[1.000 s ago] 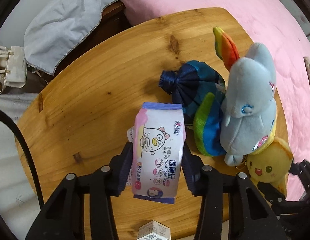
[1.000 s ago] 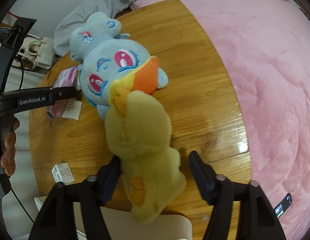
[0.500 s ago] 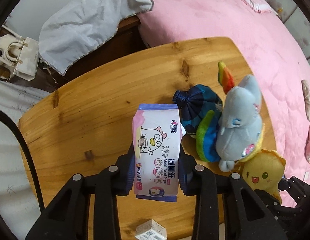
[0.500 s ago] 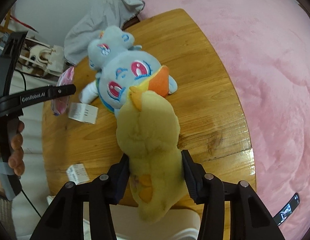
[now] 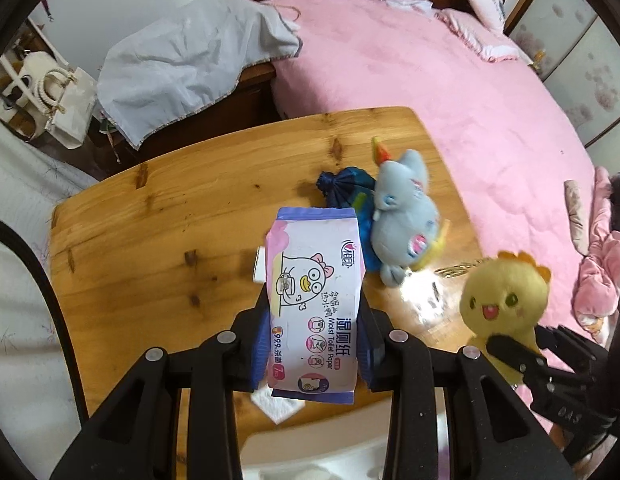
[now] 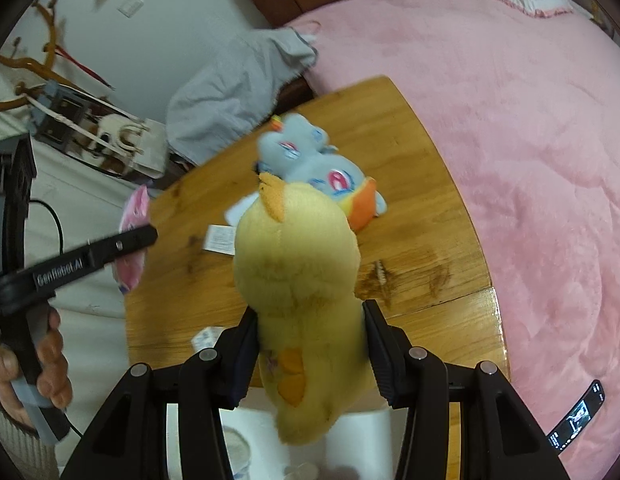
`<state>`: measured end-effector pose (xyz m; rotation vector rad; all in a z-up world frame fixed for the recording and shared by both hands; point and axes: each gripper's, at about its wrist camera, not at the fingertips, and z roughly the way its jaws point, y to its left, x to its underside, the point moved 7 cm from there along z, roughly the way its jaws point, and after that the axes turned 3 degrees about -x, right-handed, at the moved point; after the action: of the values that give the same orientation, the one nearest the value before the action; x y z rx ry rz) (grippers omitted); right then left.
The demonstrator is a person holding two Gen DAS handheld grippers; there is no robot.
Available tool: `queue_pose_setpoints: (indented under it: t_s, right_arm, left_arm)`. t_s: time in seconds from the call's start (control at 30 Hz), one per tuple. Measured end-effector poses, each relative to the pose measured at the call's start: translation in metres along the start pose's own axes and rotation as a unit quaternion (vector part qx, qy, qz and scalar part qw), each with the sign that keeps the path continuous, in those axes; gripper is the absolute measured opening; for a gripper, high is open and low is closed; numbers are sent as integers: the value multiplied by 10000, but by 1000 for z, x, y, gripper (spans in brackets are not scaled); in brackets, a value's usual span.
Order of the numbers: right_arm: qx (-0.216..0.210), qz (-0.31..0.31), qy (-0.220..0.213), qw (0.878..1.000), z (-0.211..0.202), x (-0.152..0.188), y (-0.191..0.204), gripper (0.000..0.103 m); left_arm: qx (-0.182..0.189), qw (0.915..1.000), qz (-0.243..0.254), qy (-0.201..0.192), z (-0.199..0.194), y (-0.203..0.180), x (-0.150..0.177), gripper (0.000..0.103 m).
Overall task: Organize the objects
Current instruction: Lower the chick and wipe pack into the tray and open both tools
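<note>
My left gripper [image 5: 313,320] is shut on a pink and white wet-wipes pack [image 5: 315,300] and holds it above the wooden table [image 5: 150,216]. My right gripper [image 6: 310,344] is shut on a yellow plush chick [image 6: 298,280], also raised above the table; the chick also shows in the left wrist view [image 5: 503,300]. A blue plush pony [image 5: 405,220] lies on the table beside a dark blue pouch [image 5: 343,188]; the pony also shows in the right wrist view [image 6: 317,160].
A pink bed [image 5: 449,80] borders the table's far and right sides. A grey cloth [image 5: 182,68] drapes a dresser behind. Small white boxes [image 6: 220,238] lie on the table. A white object [image 6: 361,432] sits below the front edge.
Both grippers rose and pulled back from the table, lifting the wipes pack and the chick. The right gripper closed on the chick over the past second.
</note>
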<state>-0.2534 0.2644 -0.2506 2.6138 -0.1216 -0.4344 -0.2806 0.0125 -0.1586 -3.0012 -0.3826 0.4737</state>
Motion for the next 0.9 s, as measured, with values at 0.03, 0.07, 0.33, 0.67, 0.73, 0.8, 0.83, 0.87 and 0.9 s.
queue_pose_setpoints:
  t_s: [0.03,0.07,0.33,0.67,0.73,0.8,0.83,0.87,0.9]
  right_arm:
    - [-42,-25,-51,10000,-6,1,5,50]
    - [-77,-54,-103,9999,-14,3,10,50]
    - [-246,-429,-581,9971,-73,20,54,50]
    - [-219,-816,-785,9933,-115,62,85,50]
    - [-192,-856,-766,9932,-120,72,88,50]
    - [-171,-883,-753,9931,-124,81,91,50]
    - [-154,-900,-748,9930,-126,85,92,50]
    - [-134,-917,-745,9929,-127,89,92,50]
    - [-111,-934,-735,9929,-128,93,93,50]
  left_arm:
    - [37,10000,-11,-50,-7,-1,3,38]
    - [77,9999,-37,-105,-16,-3,6,38]
    - [360,9981,-188,-458,-77,-16,44,38]
    - [385,9956,-255,-816,-112,-26,87,38]
    - [378,9948,-291,-899,-118,-27,93,38]
    - [362,9940,-316,-987,-125,-28,99,38]
    - [360,9936,-345,-1017,-126,-27,101,38]
    - [355,9932,-366,-1044,-128,-27,103,38]
    - [343,9930,-387,-1062,-128,-27,105,38]
